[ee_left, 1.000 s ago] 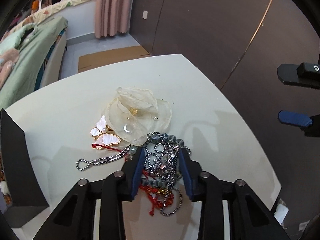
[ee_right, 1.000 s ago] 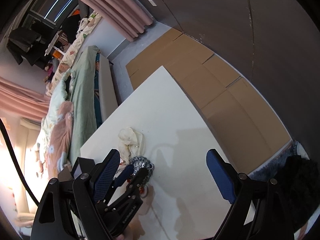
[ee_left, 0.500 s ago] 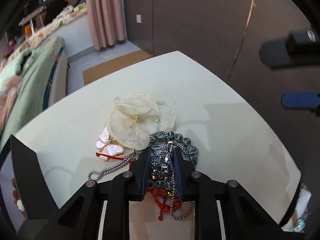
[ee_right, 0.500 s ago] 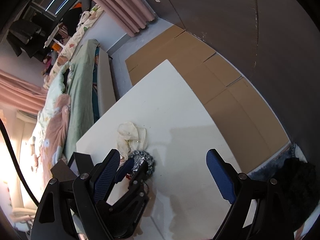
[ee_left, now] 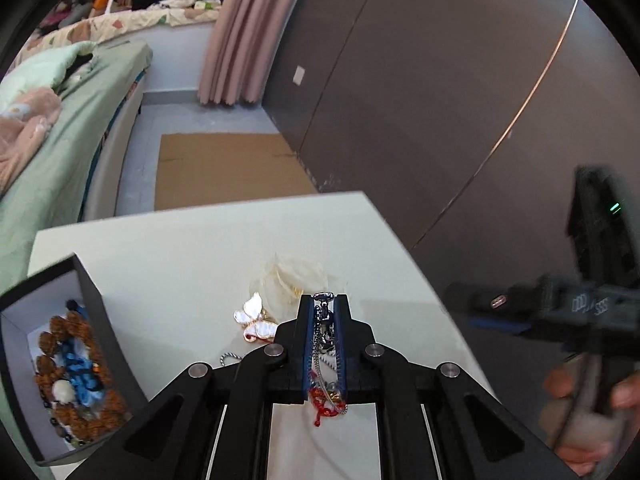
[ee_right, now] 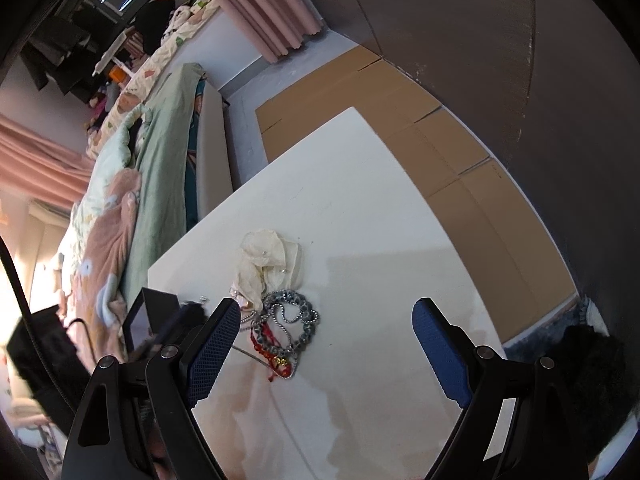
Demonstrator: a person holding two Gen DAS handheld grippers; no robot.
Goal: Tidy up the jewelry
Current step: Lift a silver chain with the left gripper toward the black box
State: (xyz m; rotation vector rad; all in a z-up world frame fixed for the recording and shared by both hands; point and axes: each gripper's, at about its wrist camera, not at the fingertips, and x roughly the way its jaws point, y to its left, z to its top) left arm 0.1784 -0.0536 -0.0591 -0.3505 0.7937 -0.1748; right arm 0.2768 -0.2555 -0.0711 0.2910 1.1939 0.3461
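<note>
My left gripper (ee_left: 324,300) is shut on a silver chain (ee_left: 323,334), which hangs between the blue pads above the white table (ee_left: 180,256). A red cord piece (ee_left: 322,404) dangles below it. A pearl butterfly brooch (ee_left: 254,318) and a cream organza pouch (ee_left: 294,284) lie just ahead on the table. An open black jewelry box (ee_left: 52,364) with brown beads and blue cord stands at the left. My right gripper (ee_right: 324,344) is open above the table, with the tangle of grey beads, chain and red cord (ee_right: 286,330) and the pouch (ee_right: 268,262) ahead of it.
The table's right edge (ee_right: 440,208) drops to cardboard sheets (ee_right: 460,148) on the floor. A bed with green bedding (ee_left: 52,140) lies to the left. A dark wardrobe (ee_left: 440,80) stands behind. The right gripper's body and the hand holding it (ee_left: 580,320) show at the right.
My left gripper closed on the chain pile, then rose and drew back to the left, lifting the chain; the black box came into its view. The right gripper stayed open.
</note>
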